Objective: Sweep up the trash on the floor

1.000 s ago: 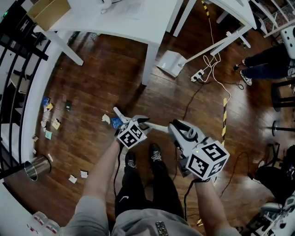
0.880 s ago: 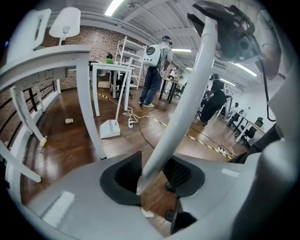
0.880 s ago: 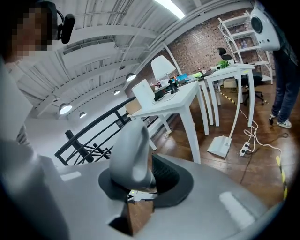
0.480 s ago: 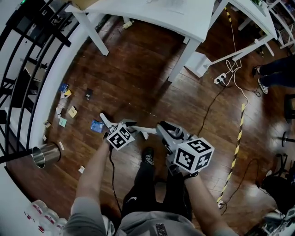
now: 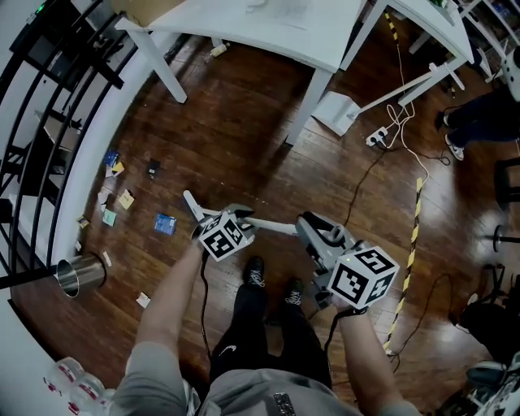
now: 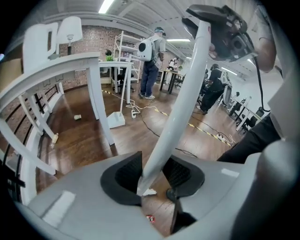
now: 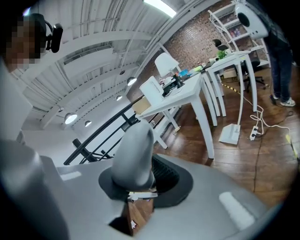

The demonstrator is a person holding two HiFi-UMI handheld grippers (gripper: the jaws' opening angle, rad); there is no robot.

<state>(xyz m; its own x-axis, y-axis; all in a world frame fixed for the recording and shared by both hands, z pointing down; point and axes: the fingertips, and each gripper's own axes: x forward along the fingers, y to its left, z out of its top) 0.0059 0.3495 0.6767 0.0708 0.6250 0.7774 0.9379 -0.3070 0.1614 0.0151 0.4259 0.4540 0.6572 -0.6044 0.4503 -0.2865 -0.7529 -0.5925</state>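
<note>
A white broom handle runs between my two grippers, and its lower end points toward the trash on the wooden floor. My left gripper is shut on the handle partway down. My right gripper is shut on its rounded grey top end. A blue packet lies just left of the handle's lower end. Several paper scraps lie further left by the curved white edge. The broom head is not visible.
A metal can stands at the lower left near another scrap. A white table with its leg stands ahead. A power strip with cables and yellow-black tape lie to the right. My shoes are below the handle.
Both grippers have swung the handle across the floor. The blue packet, earlier right at the left gripper, now lies further left, nearer the scraps. My feet have stepped.
</note>
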